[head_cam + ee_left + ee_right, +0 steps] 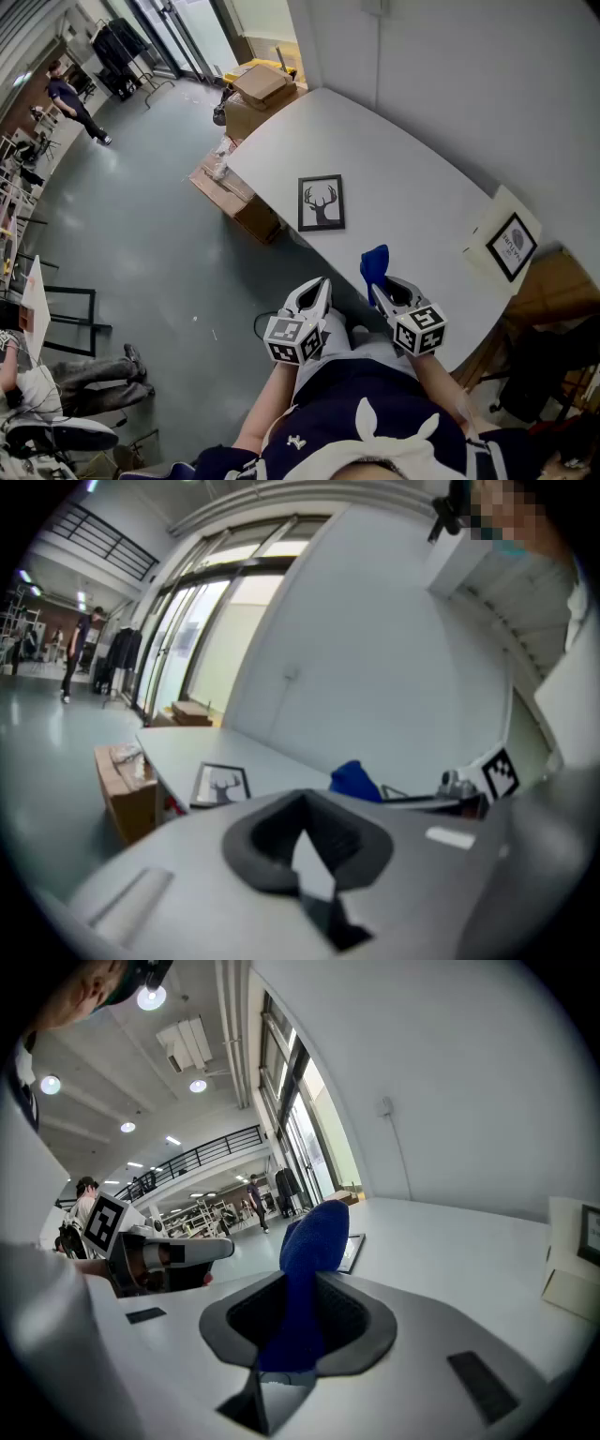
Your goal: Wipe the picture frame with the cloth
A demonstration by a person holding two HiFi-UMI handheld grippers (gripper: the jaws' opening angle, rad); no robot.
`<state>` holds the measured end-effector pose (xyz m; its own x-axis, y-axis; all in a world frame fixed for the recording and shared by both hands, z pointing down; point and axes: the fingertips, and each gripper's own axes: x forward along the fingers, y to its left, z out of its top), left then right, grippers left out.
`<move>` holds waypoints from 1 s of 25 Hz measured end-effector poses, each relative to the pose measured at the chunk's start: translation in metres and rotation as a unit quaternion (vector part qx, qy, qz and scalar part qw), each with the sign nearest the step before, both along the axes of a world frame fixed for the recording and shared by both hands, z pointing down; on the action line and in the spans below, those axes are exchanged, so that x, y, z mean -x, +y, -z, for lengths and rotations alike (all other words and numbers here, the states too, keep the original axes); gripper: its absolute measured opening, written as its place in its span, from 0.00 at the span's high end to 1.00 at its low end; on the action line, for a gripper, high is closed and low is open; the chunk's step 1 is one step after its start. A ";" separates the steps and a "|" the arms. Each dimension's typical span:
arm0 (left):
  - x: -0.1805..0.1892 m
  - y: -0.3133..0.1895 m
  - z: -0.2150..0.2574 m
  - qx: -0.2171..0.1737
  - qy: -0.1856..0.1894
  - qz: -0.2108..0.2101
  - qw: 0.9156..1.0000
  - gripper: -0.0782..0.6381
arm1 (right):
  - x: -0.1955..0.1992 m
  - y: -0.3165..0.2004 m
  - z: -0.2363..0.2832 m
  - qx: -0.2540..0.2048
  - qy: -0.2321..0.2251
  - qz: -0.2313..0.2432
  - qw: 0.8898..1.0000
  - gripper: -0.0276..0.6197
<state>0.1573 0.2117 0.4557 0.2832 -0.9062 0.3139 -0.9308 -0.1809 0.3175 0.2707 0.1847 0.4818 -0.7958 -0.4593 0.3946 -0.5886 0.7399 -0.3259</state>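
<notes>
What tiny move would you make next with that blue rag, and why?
Probably carry the right gripper forward toward the picture frame. Its jaws are closed on the blue cloth, but the cloth is at the near edge of the table, apart from the frame, which lies flat further ahead.

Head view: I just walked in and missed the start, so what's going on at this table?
A person holds tongs in each hand at the near edge of a white table. The right tongs are shut on a blue cloth, which sticks up from them. The left tongs are shut with nothing in them. The deer picture frame lies flat farther out on the table, clear of both tongs; wiping has not begun.
</notes>
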 end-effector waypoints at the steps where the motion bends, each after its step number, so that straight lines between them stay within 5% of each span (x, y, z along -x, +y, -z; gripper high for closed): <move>1: -0.001 0.000 -0.001 0.001 -0.001 0.000 1.000 0.89 | 0.001 0.000 0.000 0.001 -0.003 0.001 1.000 0.82; 25: 0.046 -0.042 -0.021 0.038 -0.002 0.007 0.999 0.89 | 0.053 -0.033 -0.017 0.031 0.007 0.007 0.999 0.82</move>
